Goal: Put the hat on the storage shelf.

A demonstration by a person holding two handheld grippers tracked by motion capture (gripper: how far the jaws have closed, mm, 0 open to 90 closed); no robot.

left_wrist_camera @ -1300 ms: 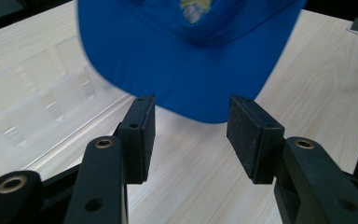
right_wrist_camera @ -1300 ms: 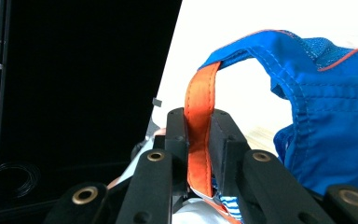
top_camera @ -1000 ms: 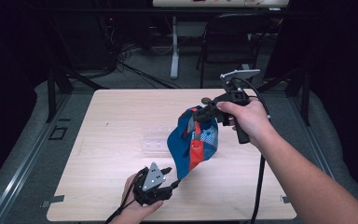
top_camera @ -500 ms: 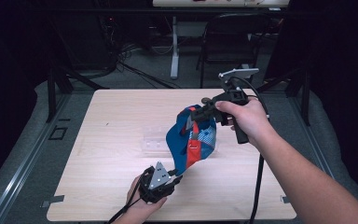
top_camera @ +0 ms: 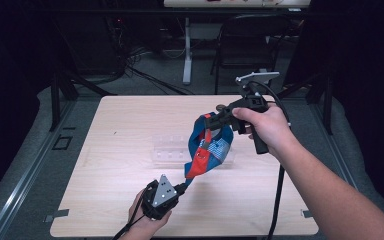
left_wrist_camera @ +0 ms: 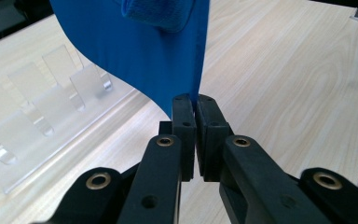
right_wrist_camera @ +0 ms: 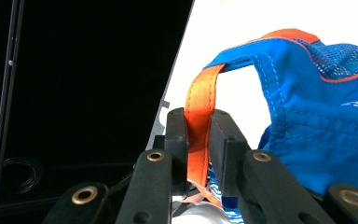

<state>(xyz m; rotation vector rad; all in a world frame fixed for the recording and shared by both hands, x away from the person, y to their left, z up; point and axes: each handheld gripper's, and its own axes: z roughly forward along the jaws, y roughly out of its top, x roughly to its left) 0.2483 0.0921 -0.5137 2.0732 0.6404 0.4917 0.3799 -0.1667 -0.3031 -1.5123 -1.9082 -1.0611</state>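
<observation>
A blue fabric pouch (top_camera: 211,147) with orange trim hangs in the air over the middle of the table. My right gripper (top_camera: 211,121) holds it from above, shut on its orange strap (right_wrist_camera: 199,116); the pouch's blue mesh body (right_wrist_camera: 321,121) sags to the right in the right gripper view. My left gripper (top_camera: 184,186) sits low near the table's front edge, shut on the pouch's lower blue edge (left_wrist_camera: 158,56), which rises straight up from the closed jaws in the left gripper view.
A clear acrylic rack (top_camera: 172,150) with upright slots lies on the wooden table (top_camera: 115,130) behind the pouch; the rack (left_wrist_camera: 42,107) is at left in the left gripper view. A chair and cables stand on the dark floor beyond the table's far edge.
My left gripper has moved right and forward and has closed on the pouch's bottom edge. The right gripper has lifted the pouch slightly; the fabric is now stretched between both.
</observation>
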